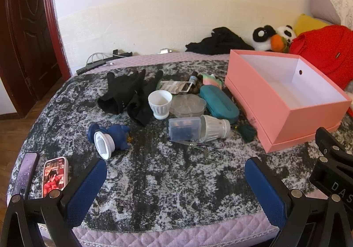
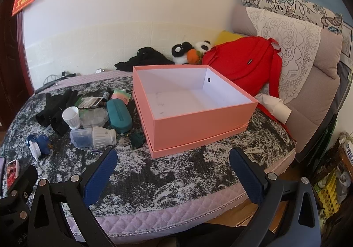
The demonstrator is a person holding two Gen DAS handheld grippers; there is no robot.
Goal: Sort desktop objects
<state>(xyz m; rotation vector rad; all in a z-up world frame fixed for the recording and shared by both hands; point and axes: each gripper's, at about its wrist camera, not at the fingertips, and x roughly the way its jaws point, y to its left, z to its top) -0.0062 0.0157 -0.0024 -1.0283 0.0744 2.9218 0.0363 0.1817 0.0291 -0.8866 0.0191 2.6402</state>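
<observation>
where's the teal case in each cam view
Left wrist: the teal case lies right of centre in the upper middle, just left of the pink box.
Right wrist: the teal case is left of centre, again just left of the pink box.
Shared landmark: the pink box, open and sitting beside the case in both views.

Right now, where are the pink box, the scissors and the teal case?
pink box (image 2: 198, 123), right wrist view, near outer wall
scissors (image 1: 204, 147), left wrist view, pivot area
teal case (image 1: 220, 103), left wrist view, lid top
</observation>
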